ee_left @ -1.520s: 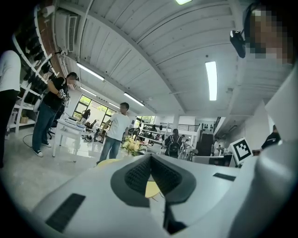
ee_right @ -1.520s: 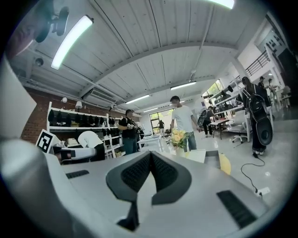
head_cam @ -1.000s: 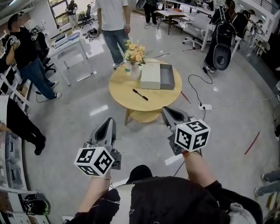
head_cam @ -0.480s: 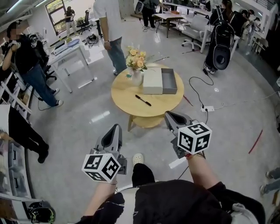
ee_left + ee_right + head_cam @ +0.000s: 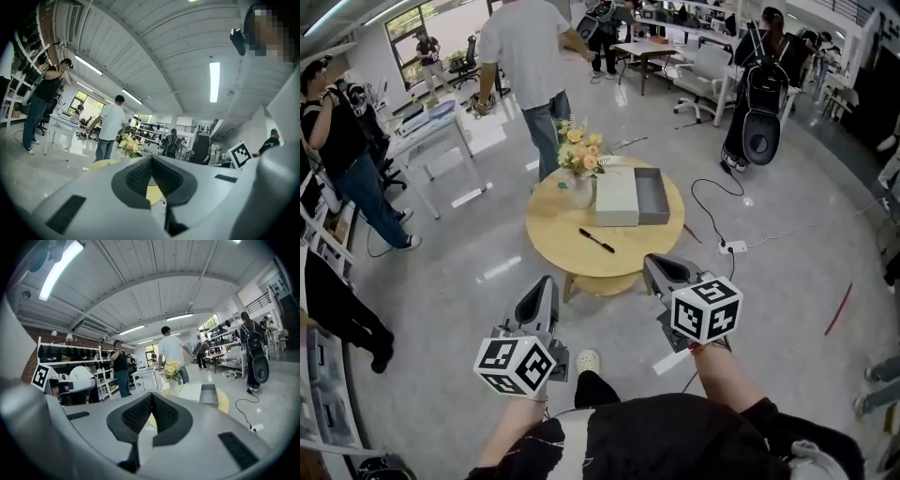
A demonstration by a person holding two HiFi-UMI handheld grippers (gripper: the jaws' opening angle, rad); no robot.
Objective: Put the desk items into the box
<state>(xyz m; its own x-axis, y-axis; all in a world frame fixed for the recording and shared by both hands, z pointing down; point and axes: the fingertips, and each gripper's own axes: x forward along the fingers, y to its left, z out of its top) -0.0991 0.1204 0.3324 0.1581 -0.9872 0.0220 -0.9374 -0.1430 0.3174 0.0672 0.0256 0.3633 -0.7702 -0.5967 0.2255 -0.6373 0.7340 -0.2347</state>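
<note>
I am now nearer the surface [image 5: 572,261]; my left hand-held gripper [image 5: 546,283] and right hand-held gripper [image 5: 655,263] are closed, empty; the pen [image 5: 596,241] lies outside the box [image 5: 652,195].

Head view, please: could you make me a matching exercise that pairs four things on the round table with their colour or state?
1 pen
2 box
3 flowers
4 lid

A grey, open
B yellow, in a vase
C black, lying flat
D white, beside the box

Pairs: 1-C, 2-A, 3-B, 4-D
</note>
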